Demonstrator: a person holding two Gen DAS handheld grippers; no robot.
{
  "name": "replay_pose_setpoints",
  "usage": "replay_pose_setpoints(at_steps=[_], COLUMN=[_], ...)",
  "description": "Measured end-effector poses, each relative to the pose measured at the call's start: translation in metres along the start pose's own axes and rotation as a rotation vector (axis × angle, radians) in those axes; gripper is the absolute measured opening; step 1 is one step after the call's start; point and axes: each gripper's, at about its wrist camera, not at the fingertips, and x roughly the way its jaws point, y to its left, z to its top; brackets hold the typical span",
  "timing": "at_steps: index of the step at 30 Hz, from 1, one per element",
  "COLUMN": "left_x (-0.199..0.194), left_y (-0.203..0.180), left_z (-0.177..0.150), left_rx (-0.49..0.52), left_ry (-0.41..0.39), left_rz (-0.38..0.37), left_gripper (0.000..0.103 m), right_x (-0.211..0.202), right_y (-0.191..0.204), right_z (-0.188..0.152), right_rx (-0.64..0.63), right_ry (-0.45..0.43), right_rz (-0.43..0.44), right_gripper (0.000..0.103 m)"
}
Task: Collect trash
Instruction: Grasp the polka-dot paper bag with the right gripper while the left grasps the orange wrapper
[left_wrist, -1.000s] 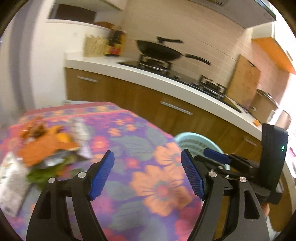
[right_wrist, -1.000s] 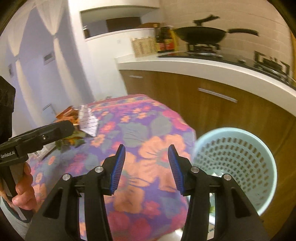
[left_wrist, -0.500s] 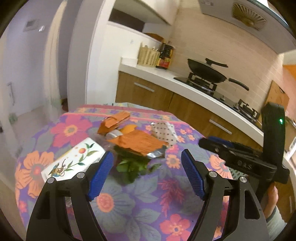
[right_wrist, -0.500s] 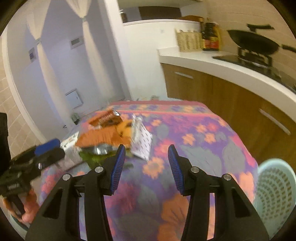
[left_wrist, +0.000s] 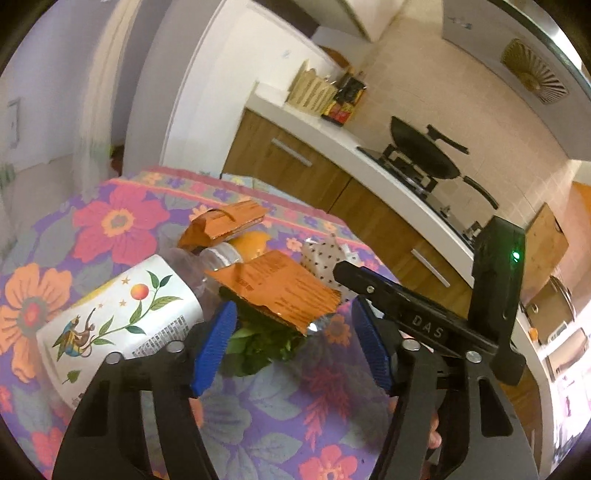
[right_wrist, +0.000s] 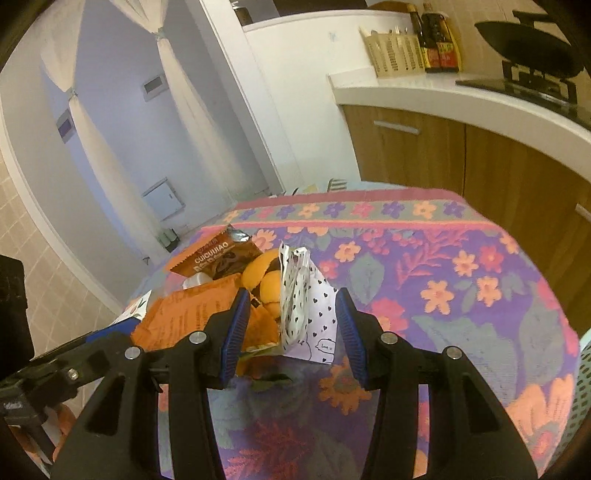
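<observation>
A pile of trash lies on the flowered tablecloth (left_wrist: 122, 221). It holds an orange torn wrapper (left_wrist: 277, 291), a second orange-brown snack packet (right_wrist: 218, 254), a white printed carton (left_wrist: 122, 314), green leaves (left_wrist: 258, 347), orange peel (right_wrist: 266, 280) and a white paper bag with black hearts (right_wrist: 310, 314). My left gripper (left_wrist: 291, 347) is open, its fingers on either side of the leaves and the torn wrapper. My right gripper (right_wrist: 291, 336) is open, its fingers on either side of the heart bag. The right gripper's body shows in the left wrist view (left_wrist: 424, 325).
A pale blue perforated bin (right_wrist: 583, 373) shows at the table's right edge. Behind the table runs a white kitchen counter (right_wrist: 461, 96) with wooden cabinets, a wok (left_wrist: 424, 155), bottles and a woven basket (right_wrist: 395, 51).
Both grippers swung from the bin side toward the trash pile and closed in on it. The pile now sits between the fingers of each gripper. Both stayed open.
</observation>
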Motion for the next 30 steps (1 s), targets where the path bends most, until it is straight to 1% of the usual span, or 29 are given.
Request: replay_pose_setpoints(at_steps=[2, 3, 4, 5, 7, 10, 13, 15, 18, 22, 27, 29, 30], left_x=[0.005, 0.010, 0.012, 0.016, 0.021, 0.022, 0.018, 0.013, 0.007, 0.003, 0.001, 0.002, 0.003], left_y=[0.004, 0.005, 0.006, 0.005, 0.005, 0.006, 0.004, 0.001, -0.005, -0.012, -0.024, -0.032, -0.036], left_z=[0.002, 0.002, 0.003, 0.003, 0.003, 0.003, 0.001, -0.002, -0.006, -0.010, -0.015, -0.016, -0.017], left_rx=[-0.025, -0.033, -0.030, -0.026, -0.031, -0.031, -0.027, -0.009, 0.013, 0.029, 0.053, 0.070, 0.079], left_ry=[0.011, 0.020, 0.025, 0.035, 0.049, 0.036, 0.032, 0.023, 0.019, 0.014, 0.006, 0.002, 0.000], left_rz=[0.011, 0.037, 0.047, 0.047, 0.040, 0.040, 0.019, 0.017, 0.003, -0.029, -0.050, -0.052, -0.040], left_gripper=[0.056, 0.053, 0.045, 0.042, 0.028, 0.020, 0.014, 0.011, 0.010, 0.009, 0.008, 0.008, 0.008], right_x=[0.003, 0.005, 0.008, 0.010, 0.012, 0.010, 0.004, -0.004, -0.014, -0.026, -0.044, -0.051, -0.055], right_y=[0.000, 0.000, 0.000, 0.000, -0.001, -0.002, -0.005, -0.007, -0.011, -0.017, -0.024, -0.027, -0.029], right_z=[0.000, 0.000, 0.000, 0.000, -0.002, -0.006, -0.009, -0.011, -0.014, -0.019, -0.027, -0.030, -0.032], right_rx=[-0.003, -0.004, -0.007, -0.009, -0.009, -0.021, -0.020, -0.020, -0.010, -0.009, -0.017, -0.028, -0.032], right_ry=[0.006, 0.007, 0.012, 0.019, 0.030, 0.024, 0.009, -0.010, -0.024, -0.044, -0.068, -0.081, -0.088], right_rz=[0.006, 0.004, 0.004, 0.006, 0.010, -0.003, -0.006, -0.020, -0.018, -0.039, -0.075, -0.098, -0.110], right_gripper=[0.044, 0.041, 0.033, 0.031, 0.022, 0.008, 0.005, 0.005, 0.005, 0.005, 0.005, 0.005, 0.005])
